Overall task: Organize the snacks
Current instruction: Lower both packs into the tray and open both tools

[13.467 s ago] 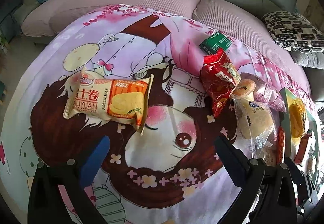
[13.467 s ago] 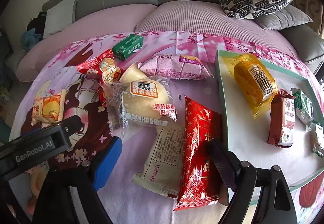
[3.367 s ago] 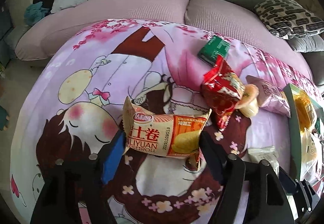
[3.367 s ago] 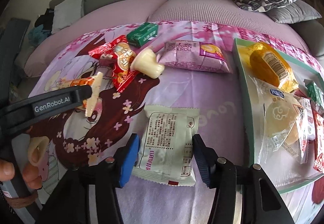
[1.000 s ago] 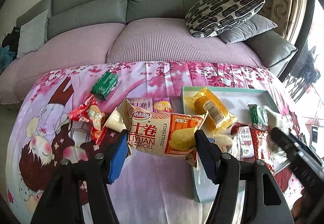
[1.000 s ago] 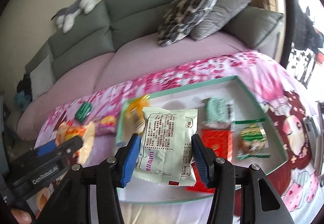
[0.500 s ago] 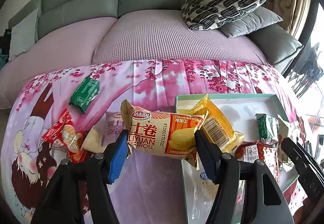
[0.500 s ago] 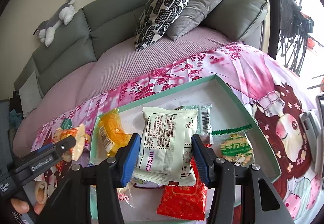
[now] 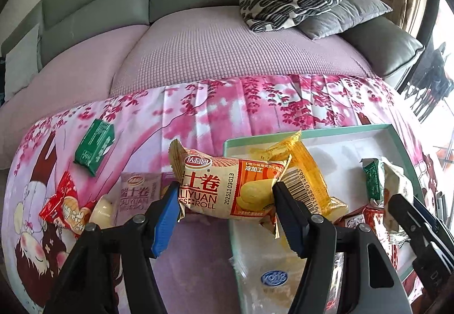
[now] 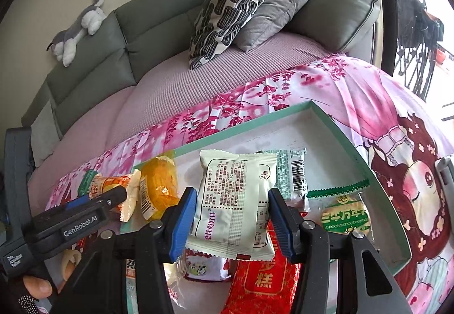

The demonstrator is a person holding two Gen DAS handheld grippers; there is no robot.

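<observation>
Left gripper [image 9: 225, 197]: fingers clamped on orange roll packet [image 9: 227, 186] | Right gripper [image 10: 232, 217]: fingers clamped on pale packet [image 10: 234, 200], above tray [image 10: 334, 126]

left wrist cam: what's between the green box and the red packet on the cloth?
Nothing: in the left wrist view only bare pink printed cloth separates the green box from the red packet.

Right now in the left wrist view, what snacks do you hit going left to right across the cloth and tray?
Red packet → green box → purple roll pack → Swiss roll pack shut in the left gripper → yellow cake pack in the tray → green-and-white packet.
</observation>
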